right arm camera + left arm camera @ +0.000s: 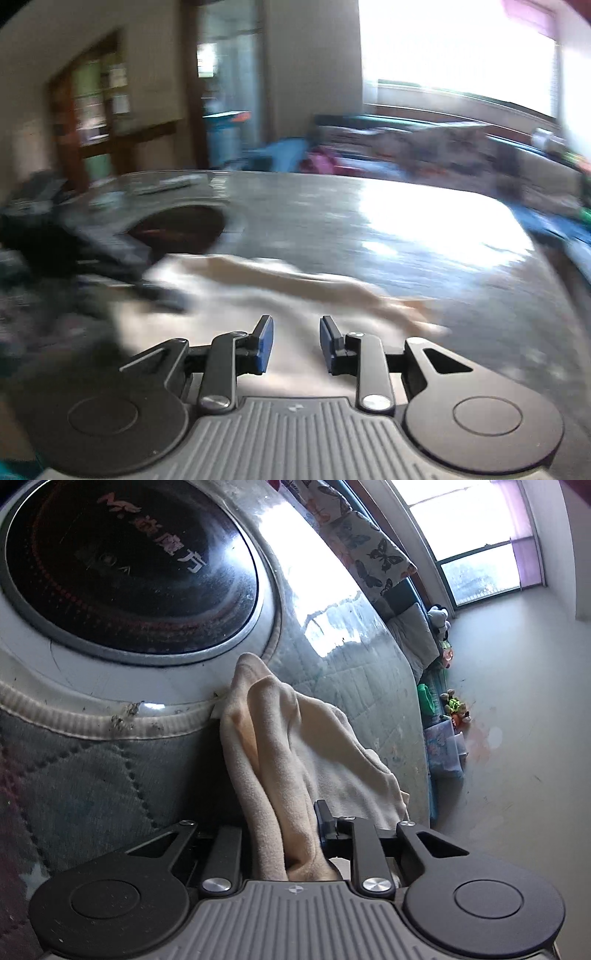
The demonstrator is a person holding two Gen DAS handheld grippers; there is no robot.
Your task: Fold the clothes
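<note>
While the left gripper [286, 834] sits low over the table's near edge, its fingers are clamped on a thick bunched fold of the cream garment [295, 746], which rises between them and drapes away across the table [351, 672]. Only the right-hand finger [325, 821] with its blue pad shows; the other is buried behind the cloth. Taking the round black cooktop [125, 565] set into the table as the landmark, the garment lies just beside its rim on the window side, with the uppermost fold nearly touching the pale ring around it. A padded white trim [92, 716] runs along the table's edge below the cooktop, and a grey quilted cover [92, 775] hangs beneath that. Beyond the cooktop, toward the window [476, 546], a butterfly-print cloth [373, 550] lies at the table's far end, and small toys [456, 709] sit on the floor by the wall.

From the right wrist the view is heavily smeared. The right gripper [297, 341] hovers above the garment [295, 280] with its blue-padded fingers [265, 343] apart and nothing between them. The cloth stretches across the table [406, 229] on the near side of the dark cooktop [181, 225]; whether the pads touch it I cannot tell.
</note>
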